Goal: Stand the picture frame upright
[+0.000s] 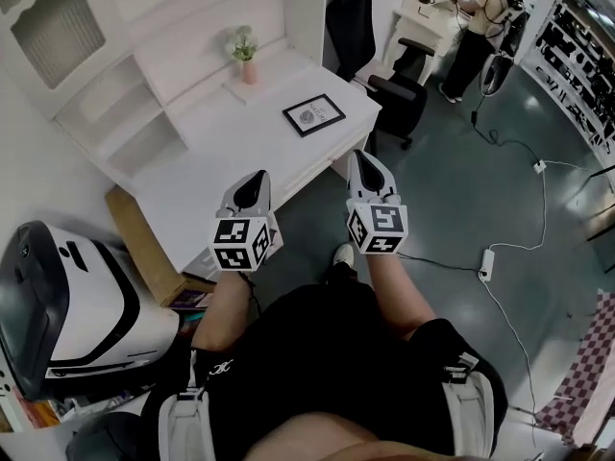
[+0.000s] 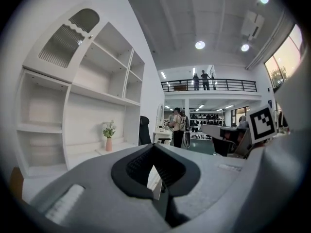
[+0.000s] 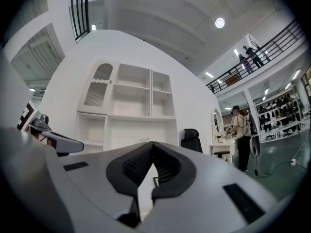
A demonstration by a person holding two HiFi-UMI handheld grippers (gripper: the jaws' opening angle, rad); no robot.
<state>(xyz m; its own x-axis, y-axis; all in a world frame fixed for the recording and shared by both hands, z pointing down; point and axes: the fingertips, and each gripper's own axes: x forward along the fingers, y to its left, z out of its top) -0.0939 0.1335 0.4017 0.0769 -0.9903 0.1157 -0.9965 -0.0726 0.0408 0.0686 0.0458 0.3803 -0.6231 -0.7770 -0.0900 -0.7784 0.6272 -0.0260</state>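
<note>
One white table (image 1: pixel 240 157) fills the scene. Before its front edge hover the left tongs (image 1: pixel 254 182) and right tongs (image 1: pixel 366 161), both clenched on nothing. The picture frame (image 1: pixel 314 114) lies flat near the table's right edge, well apart from them. A pink vase (image 1: pixel 249 71) stands behind.

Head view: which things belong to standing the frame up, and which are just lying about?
Job: black rectangular picture frame lying flat on the white desk; left gripper and right gripper, both shut, empty.
Lying about: pink vase of flowers; black office chair; white power strip.
</note>
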